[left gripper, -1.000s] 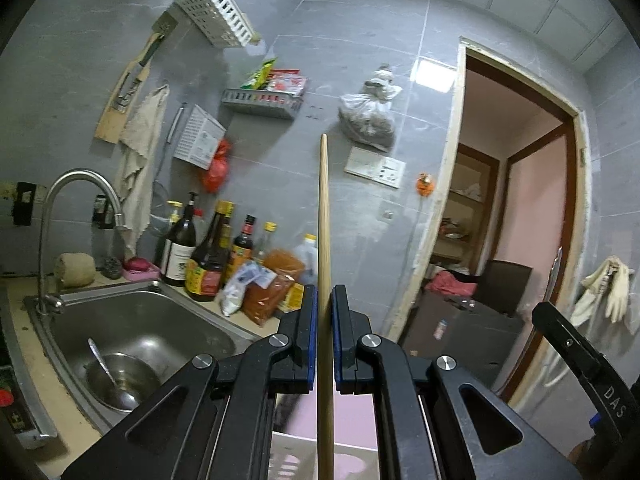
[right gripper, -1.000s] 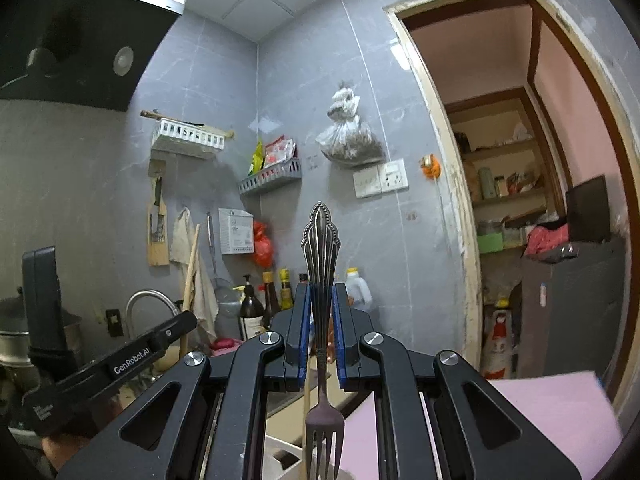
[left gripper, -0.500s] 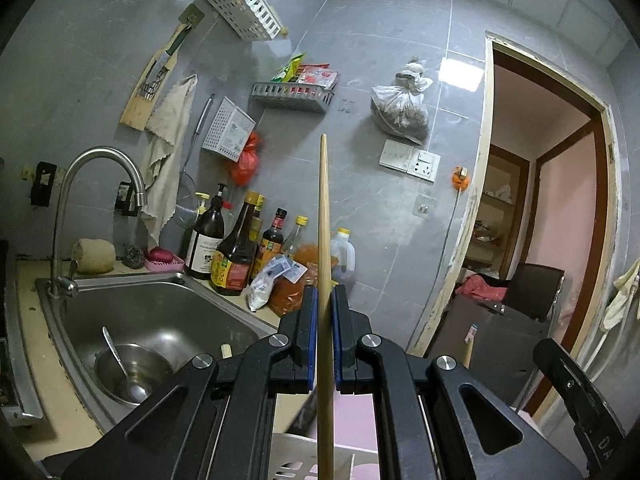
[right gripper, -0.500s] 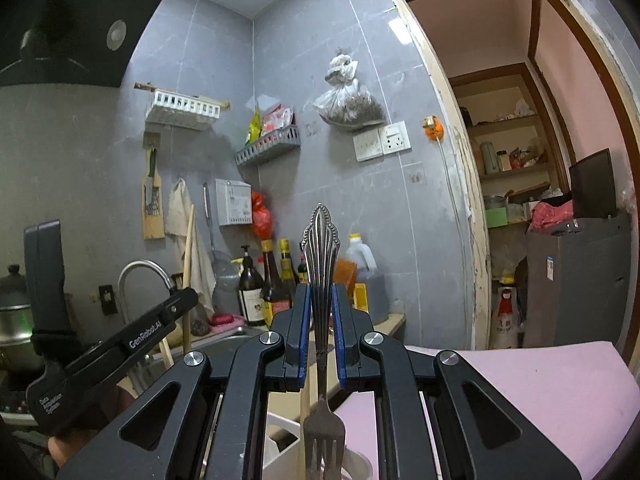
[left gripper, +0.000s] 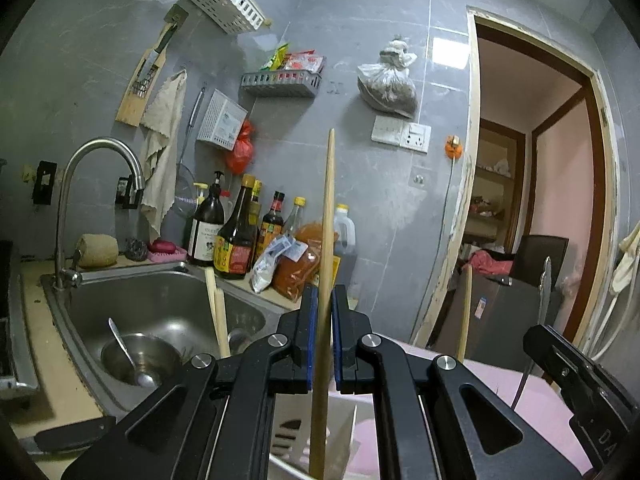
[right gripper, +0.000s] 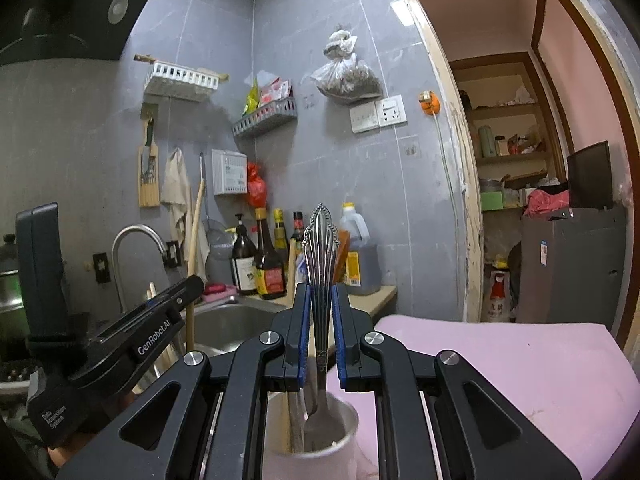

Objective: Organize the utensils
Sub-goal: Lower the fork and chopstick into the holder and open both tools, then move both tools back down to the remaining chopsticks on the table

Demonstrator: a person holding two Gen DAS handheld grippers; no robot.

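Note:
My left gripper [left gripper: 323, 300] is shut on a long wooden chopstick [left gripper: 327, 216] held upright; its lower end reaches into a white slotted holder [left gripper: 296, 436] just below the jaws. My right gripper [right gripper: 320, 304] is shut on the ornate handle of a metal fork [right gripper: 320, 248], tines down inside a white cup [right gripper: 316, 456] that holds other utensils. The left gripper [right gripper: 176, 300] with its chopstick also shows at the left of the right wrist view. In the left wrist view the right gripper [left gripper: 560, 356] and the fork handle [left gripper: 543, 292] appear at the right edge.
A steel sink [left gripper: 160, 312] with a bowl and spoon [left gripper: 124, 348] lies to the left under a tap [left gripper: 100, 152]. Sauce bottles [left gripper: 236, 236] and packets line the wall. Both holders stand on a pink surface [right gripper: 500, 364]. Other chopsticks [left gripper: 218, 312] stand nearby. A doorway [left gripper: 532, 184] opens at the right.
Both grippers have sunk. The chopstick's lower end now enters the white holder, and the fork's tines have gone down into the white cup. Both grips stay shut.

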